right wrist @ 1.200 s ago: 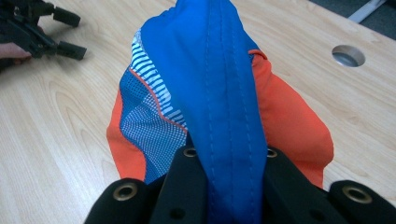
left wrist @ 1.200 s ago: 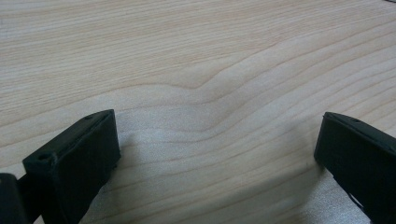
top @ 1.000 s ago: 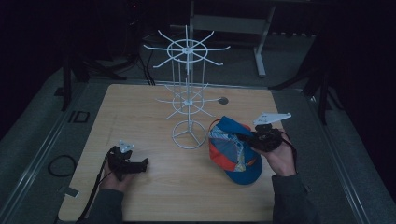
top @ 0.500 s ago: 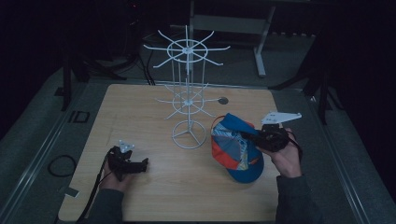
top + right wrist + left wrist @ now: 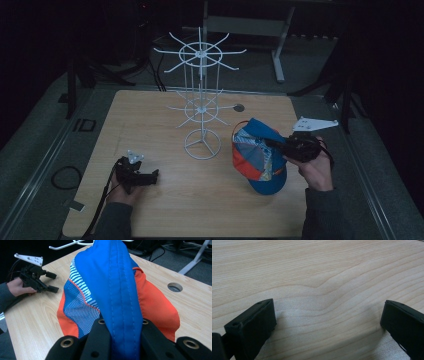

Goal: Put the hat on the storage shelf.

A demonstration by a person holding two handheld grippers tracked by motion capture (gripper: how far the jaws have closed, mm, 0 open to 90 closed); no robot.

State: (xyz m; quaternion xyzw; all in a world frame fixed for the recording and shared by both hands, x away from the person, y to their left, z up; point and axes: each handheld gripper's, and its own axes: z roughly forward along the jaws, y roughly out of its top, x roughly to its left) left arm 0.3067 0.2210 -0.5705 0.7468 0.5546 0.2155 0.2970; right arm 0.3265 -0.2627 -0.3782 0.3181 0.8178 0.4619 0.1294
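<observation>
So the right gripper (image 5: 280, 145) has its jaws pinched tight on the blue fabric of the cap (image 5: 260, 157); in the right gripper view you can see a blue fold of the cap (image 5: 112, 290) squeezed between the two black jaws, with orange and striped panels spreading out either side. The cap sits toward the right edge of the desk (image 5: 150, 115), just right of the white wire rack (image 5: 201, 105); can't tell if it's resting on the wood or lifted a bit off it.

The left gripper (image 5: 150, 175) is down near the front-left corner of the desk, held in the person's left hand (image 5: 122, 192); its jaws are spread wide with nothing between them; the left gripper view has them low over bare wood grain. The rack's round base stands about mid-desk, well apart from the left gripper; there's a round cable hole (image 5: 239, 107) behind the cap, toward the back edge.
</observation>
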